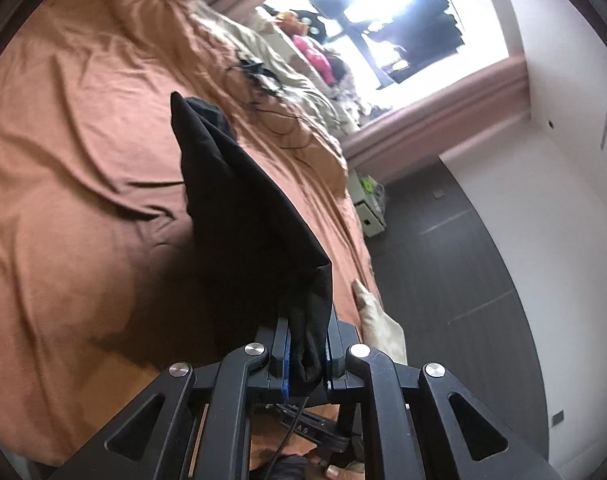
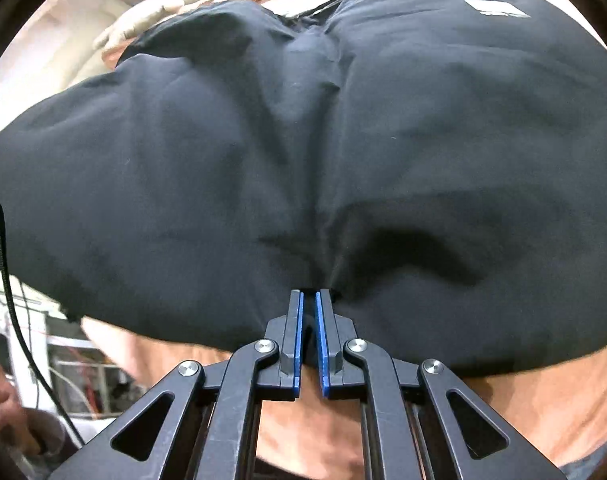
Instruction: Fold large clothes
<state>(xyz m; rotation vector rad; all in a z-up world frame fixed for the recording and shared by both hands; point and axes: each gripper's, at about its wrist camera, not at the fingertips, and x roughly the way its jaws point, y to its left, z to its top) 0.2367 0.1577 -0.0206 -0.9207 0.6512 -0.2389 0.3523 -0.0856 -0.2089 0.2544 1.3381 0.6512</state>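
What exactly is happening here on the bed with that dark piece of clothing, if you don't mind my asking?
A person is folding a large black fabric garment on a bed covered by a rust-orange sheet, using two handheld grippers. The left gripper is shut on a bunched part of the cloth, which stretches up off the sheet. The right gripper is pinching a fold of the garment where it lies spread on the bed.

I see a black garment (image 2: 263, 152), spread rumpled on the orange bed sheet (image 1: 75, 152), one end lifted taut, white label showing
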